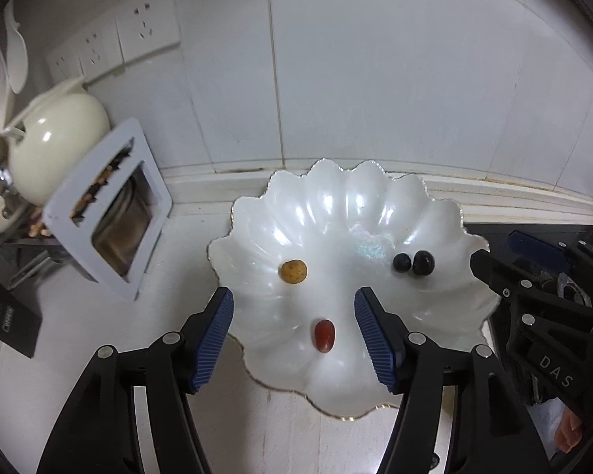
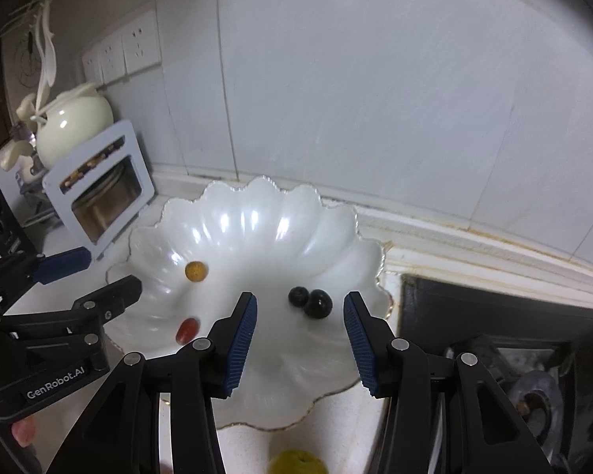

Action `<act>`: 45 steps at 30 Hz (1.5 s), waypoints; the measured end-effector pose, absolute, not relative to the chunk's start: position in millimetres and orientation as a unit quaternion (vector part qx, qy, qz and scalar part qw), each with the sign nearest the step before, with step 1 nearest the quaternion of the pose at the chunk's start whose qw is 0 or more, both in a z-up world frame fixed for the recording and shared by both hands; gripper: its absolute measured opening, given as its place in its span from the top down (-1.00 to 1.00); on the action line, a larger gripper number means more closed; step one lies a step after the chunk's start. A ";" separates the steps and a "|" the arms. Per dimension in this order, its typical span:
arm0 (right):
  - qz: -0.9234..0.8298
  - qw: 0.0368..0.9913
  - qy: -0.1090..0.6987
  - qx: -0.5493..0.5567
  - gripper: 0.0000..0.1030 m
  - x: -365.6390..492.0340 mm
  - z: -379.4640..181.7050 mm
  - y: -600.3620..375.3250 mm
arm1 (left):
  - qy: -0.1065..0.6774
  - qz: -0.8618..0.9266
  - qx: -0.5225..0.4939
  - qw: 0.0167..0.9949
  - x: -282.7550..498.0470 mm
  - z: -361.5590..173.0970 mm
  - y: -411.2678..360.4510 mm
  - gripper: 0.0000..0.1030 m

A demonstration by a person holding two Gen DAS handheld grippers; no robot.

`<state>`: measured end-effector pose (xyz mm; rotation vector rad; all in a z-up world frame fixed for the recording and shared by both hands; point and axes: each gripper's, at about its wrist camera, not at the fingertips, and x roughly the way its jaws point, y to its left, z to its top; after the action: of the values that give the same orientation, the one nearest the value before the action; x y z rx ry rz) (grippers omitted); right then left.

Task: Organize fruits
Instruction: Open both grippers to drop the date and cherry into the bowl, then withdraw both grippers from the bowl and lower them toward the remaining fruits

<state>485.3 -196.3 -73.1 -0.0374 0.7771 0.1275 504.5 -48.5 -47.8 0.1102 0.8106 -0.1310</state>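
A white, shell-shaped pearly dish point(image 1: 336, 213) on a pale surface point(image 1: 99, 355) holds a red oval fruit point(image 1: 325, 335), a yellow-brown round fruit point(image 1: 293, 271) and two dark berries point(image 1: 414, 263). A green fruit point(image 2: 296, 464) remains outside it, so sorting seems unfinished. The left hand-held gripper point(image 1: 294, 337) and right hand-held gripper point(image 2: 301, 341) hover open and empty. Readable lettering: "GenRobot.AI", "DAS".

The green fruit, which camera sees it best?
Only the right wrist view shows the green fruit. It sits at the bottom edge, on the counter in front of the white shell dish, partly cut off. The left wrist view does not show it at all.
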 end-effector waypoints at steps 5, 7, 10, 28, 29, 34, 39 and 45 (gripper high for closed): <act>0.065 0.933 0.354 -0.016 0.08 464.4 -54.6 -198.3 | 0.366 -0.057 0.057 0.927 482.9 -27.5 -46.8 -0.26; 0.065 0.937 0.343 -0.020 0.08 455.0 -47.5 -198.0 | 0.352 -0.055 0.059 0.932 472.6 -19.0 -45.6 -0.27; 0.069 0.942 0.327 -0.020 0.08 440.6 -37.3 -199.4 | 0.334 -0.061 0.057 0.939 457.6 -8.3 -43.9 -0.28; 0.060 0.967 0.247 -0.020 0.08 344.6 1.0 -207.8 | 0.248 -0.087 0.067 0.963 360.6 30.8 -41.1 -0.38; 0.060 0.968 0.244 -0.020 0.08 340.6 2.7 -208.4 | 0.244 -0.089 0.069 0.963 355.2 32.2 -41.5 -0.38; 0.058 0.971 0.230 -0.018 0.08 316.7 9.0 -209.7 | 0.234 -0.099 0.070 0.965 332.6 33.6 -41.5 -0.39; 0.057 0.974 0.221 -0.015 0.08 296.8 12.7 -210.5 | 0.236 -0.106 0.067 0.964 312.5 28.7 -39.4 -0.41; 0.048 0.977 0.208 -0.031 0.08 272.9 13.7 -207.3 | 0.240 -0.106 0.068 0.963 290.5 20.2 -38.5 -0.41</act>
<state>272.9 -207.3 13.7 -0.0618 0.4190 0.0964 290.5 -38.5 20.2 0.1387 0.4859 -0.2148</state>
